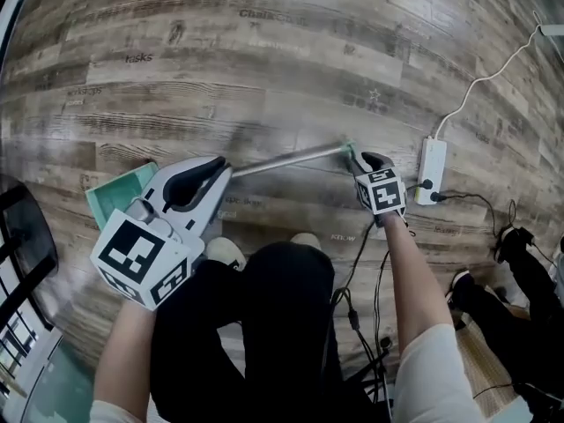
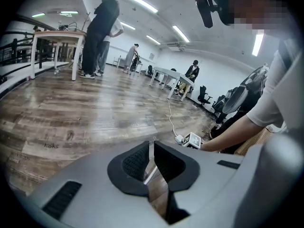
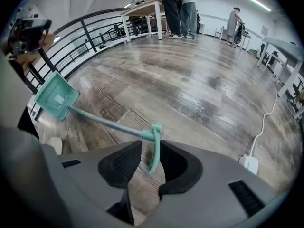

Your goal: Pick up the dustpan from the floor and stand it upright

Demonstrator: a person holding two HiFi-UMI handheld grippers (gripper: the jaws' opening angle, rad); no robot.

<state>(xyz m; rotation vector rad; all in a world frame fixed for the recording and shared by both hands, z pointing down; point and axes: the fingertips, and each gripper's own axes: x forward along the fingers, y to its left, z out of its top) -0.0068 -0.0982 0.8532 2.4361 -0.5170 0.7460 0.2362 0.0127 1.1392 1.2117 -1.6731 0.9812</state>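
Observation:
The dustpan lies flat on the wooden floor, its teal pan (image 1: pixel 115 194) at the left and its metal handle (image 1: pixel 282 159) running right to a teal end grip (image 1: pixel 347 151). My right gripper (image 1: pixel 359 159) points down at that end. In the right gripper view the teal grip (image 3: pixel 155 151) stands between the open jaws of my right gripper (image 3: pixel 151 148) with room on both sides, and the pan (image 3: pixel 56 96) lies far left. My left gripper (image 1: pixel 220 166) hangs over the handle near the pan. Its jaws are together but for a thin slit, through which the handle (image 2: pixel 150 171) shows.
A white power strip (image 1: pixel 432 170) with cables lies just right of the handle's end. My black trouser legs and shoes (image 1: pixel 225 252) fill the near floor. A black railing (image 1: pixel 22 236) stands at the left. Tables (image 2: pixel 57 37) and standing people are far off.

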